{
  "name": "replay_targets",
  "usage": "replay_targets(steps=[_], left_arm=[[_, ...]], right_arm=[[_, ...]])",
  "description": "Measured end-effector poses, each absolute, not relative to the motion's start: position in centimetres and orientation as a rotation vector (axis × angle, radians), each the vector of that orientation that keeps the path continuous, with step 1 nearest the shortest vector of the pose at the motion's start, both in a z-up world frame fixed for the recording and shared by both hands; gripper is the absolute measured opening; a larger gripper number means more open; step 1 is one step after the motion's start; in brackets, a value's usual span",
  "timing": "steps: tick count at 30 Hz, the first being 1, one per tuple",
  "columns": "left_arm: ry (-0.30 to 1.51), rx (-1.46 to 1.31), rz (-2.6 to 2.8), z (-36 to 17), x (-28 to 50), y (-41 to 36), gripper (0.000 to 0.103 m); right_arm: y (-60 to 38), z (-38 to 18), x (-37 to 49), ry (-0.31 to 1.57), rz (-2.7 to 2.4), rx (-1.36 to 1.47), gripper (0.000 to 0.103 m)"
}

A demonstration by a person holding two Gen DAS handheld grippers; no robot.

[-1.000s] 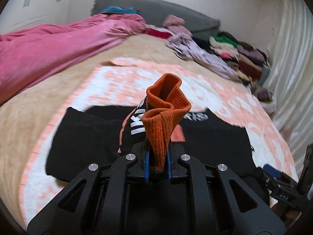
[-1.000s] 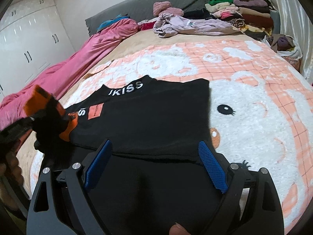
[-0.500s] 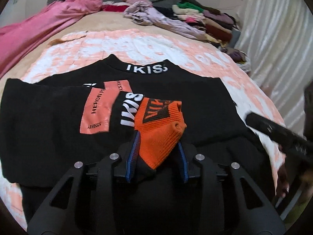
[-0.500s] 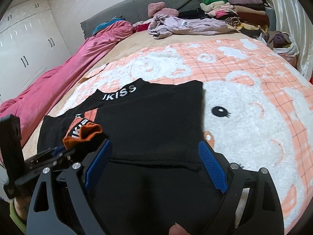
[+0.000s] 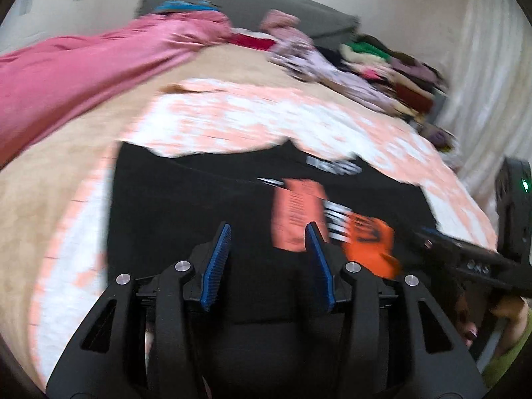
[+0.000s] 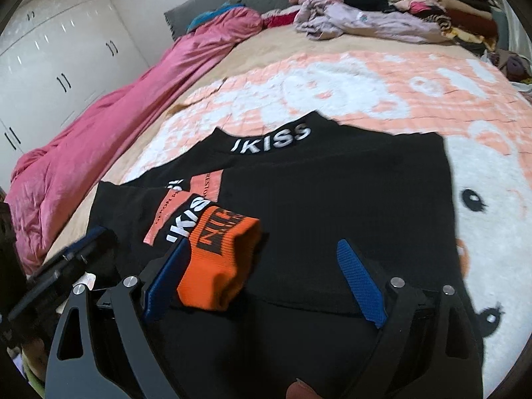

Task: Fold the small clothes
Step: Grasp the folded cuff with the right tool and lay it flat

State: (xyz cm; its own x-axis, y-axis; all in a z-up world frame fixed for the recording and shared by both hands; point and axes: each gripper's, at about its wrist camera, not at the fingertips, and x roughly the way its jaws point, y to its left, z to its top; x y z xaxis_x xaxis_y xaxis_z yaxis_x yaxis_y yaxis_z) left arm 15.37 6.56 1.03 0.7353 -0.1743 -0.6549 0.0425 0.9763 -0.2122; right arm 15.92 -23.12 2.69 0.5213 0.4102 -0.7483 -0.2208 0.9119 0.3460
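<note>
A black sweater (image 6: 332, 183) with white "IKISS" lettering lies flat on the bed, its sleeve folded across the chest. The sleeve's orange cuff (image 6: 219, 259) rests on the black cloth. My right gripper (image 6: 262, 244) hovers over the cuff, which sits between its fingers against the left pad; the jaws are closing but stand wide. In the left wrist view my left gripper (image 5: 268, 225) is opening, with only black cloth under its gap. The orange cuff (image 5: 369, 242) lies just right of it, and the right gripper (image 5: 465, 259) reaches in from the right.
The sweater lies on a pink-and-white cartoon blanket (image 6: 365, 83). A pink duvet (image 6: 116, 116) runs along the left side. Loose and stacked clothes (image 6: 432, 6) crowd the far right by the headboard. White wardrobe doors (image 6: 50, 50) stand at the left.
The left gripper laid the orange cuff on the sweater, let it go and slid left. The right gripper moved left, so the cuff now sits between its fingers.
</note>
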Motion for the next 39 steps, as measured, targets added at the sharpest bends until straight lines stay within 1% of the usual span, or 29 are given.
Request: replay_targets(steps=[4, 6, 8, 9, 10, 11, 12, 14, 16, 18, 21, 26, 32, 39], left_arm=[[0.725, -0.208, -0.002, 1.2, 15.9, 9.4, 0.04], [0.721, -0.24, 0.016, 1.3, 15.9, 10.7, 0.042], [0.716, -0.253, 0.03, 1.4, 15.8, 11.3, 0.043], [0.715, -0.26, 0.038, 1.4, 15.8, 11.5, 0.044], [0.714, -0.269, 0.04, 1.4, 15.7, 11.7, 0.046], [0.713, -0.278, 0.04, 1.4, 15.7, 11.9, 0.048], [0.711, -0.285, 0.045, 1.5, 15.7, 12.1, 0.048], [0.702, -0.292, 0.061, 1.6, 15.6, 12.5, 0.048], [0.693, -0.303, 0.074, 1.7, 15.4, 13.1, 0.049], [0.694, -0.317, 0.084, 1.6, 15.3, 13.7, 0.052], [0.699, -0.342, 0.097, 1.4, 15.4, 14.4, 0.052], [0.685, -0.339, 0.092, 1.5, 15.2, 14.2, 0.052], [0.68, -0.263, 0.047, 1.2, 15.5, 11.7, 0.052], [0.674, -0.191, -0.021, 0.9, 16.8, 8.8, 0.052]], right_arm=[[-21.5, 0.9, 17.2, 1.017, 0.403, 0.229, 0.067], [-21.1, 0.6, 17.4, 1.01, 0.411, 0.224, 0.064], [-20.7, 0.7, 17.3, 1.001, 0.461, 0.245, 0.041], [-20.5, 0.8, 17.3, 1.0, 0.472, 0.249, 0.038], [-20.4, 0.8, 17.3, 0.998, 0.484, 0.246, 0.028], [-20.2, 1.0, 17.3, 0.993, 0.491, 0.243, 0.015], [-20.1, 1.2, 17.2, 0.984, 0.498, 0.235, 0.01], [-19.9, 2.1, 16.9, 0.954, 0.51, 0.222, 0.009], [-20.0, 3.7, 16.5, 0.906, 0.533, 0.212, 0.008], [-20.2, 5.5, 16.2, 0.854, 0.541, 0.194, 0.008], [-20.9, 8.2, 15.9, 0.777, 0.528, 0.15, 0.008], [-22.8, 10.4, 16.3, 0.722, 0.437, 0.065, 0.008], [-26.4, 8.4, 17.8, 0.78, 0.296, 0.044, 0.008], [-28.3, 3.6, 19.1, 0.889, 0.211, 0.041, 0.008]])
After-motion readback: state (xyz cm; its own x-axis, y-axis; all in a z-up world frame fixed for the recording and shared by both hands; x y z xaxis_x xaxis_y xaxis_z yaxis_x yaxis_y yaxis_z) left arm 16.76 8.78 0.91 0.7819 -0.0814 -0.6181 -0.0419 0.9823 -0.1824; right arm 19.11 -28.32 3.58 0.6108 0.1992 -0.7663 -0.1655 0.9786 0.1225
